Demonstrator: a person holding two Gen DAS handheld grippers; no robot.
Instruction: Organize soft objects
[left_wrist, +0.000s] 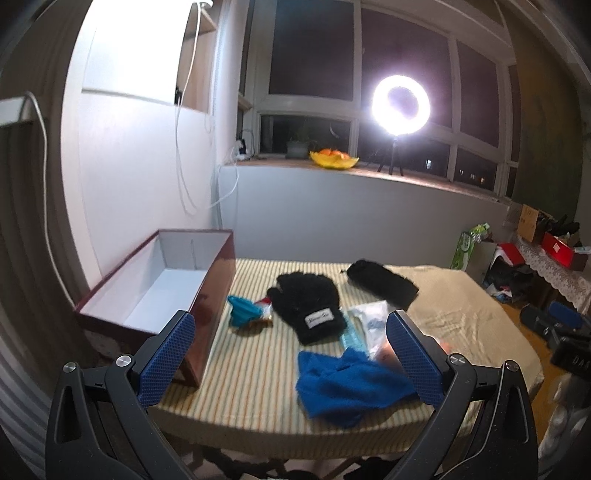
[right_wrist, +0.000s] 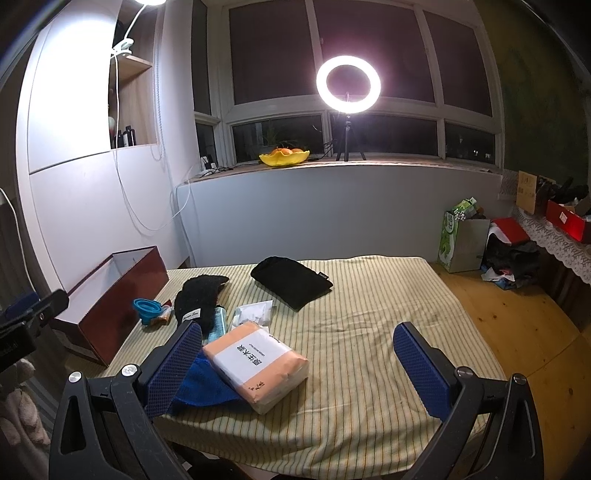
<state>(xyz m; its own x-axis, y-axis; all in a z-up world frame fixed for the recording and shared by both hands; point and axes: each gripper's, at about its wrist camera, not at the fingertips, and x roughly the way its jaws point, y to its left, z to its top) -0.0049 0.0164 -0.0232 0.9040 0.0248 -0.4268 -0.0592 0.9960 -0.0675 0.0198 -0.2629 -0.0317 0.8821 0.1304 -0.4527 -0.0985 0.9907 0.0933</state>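
Observation:
A striped cloth covers the table (left_wrist: 255, 373). An empty dark-red box (left_wrist: 159, 291) with a white inside stands at its left edge. Beside the box lie a blue collapsible cup (left_wrist: 242, 310), a black glove (left_wrist: 310, 306) with a label, a black pouch (left_wrist: 382, 282), a clear plastic packet (left_wrist: 369, 319) and a blue towel (left_wrist: 347, 387). My left gripper (left_wrist: 290, 354) hovers open above the near edge, the towel between its fingers' lines. My right gripper (right_wrist: 297, 354) is open too, with an orange tissue pack (right_wrist: 256, 365) lying on the towel (right_wrist: 201, 387) just ahead of it.
A ring light (right_wrist: 348, 83) on a tripod and a yellow fruit bowl (right_wrist: 284, 157) stand on the windowsill. Bags, boxes and clothes (right_wrist: 495, 243) pile on the wooden floor at the right. The left gripper (right_wrist: 29, 321) shows at the right wrist view's left edge.

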